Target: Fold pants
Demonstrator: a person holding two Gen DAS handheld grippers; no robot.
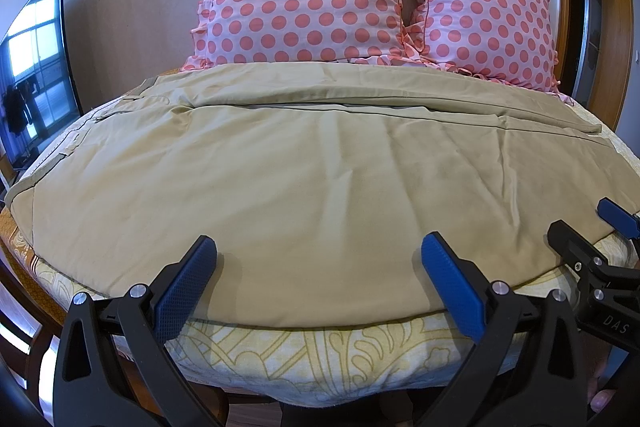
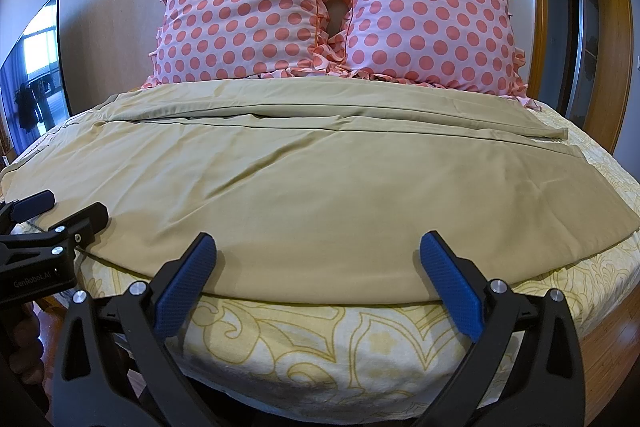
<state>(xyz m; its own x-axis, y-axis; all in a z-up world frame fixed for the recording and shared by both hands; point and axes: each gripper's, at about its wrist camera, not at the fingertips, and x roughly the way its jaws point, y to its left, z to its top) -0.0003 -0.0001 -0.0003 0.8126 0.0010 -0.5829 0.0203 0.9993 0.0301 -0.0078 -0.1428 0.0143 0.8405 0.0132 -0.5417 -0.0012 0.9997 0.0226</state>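
While both grippers hang spread wide and empty at the bottom of their frames, we see the pants lying flat across the middle, waistband at left, cuffs at right. Our left gripper and right gripper each hover over the near hem. We judge a shallow pinch could catch one layer only (the fabric looks thin and slippery), skewing the fold. We count one pair of pants, two legs, two pillows at top.
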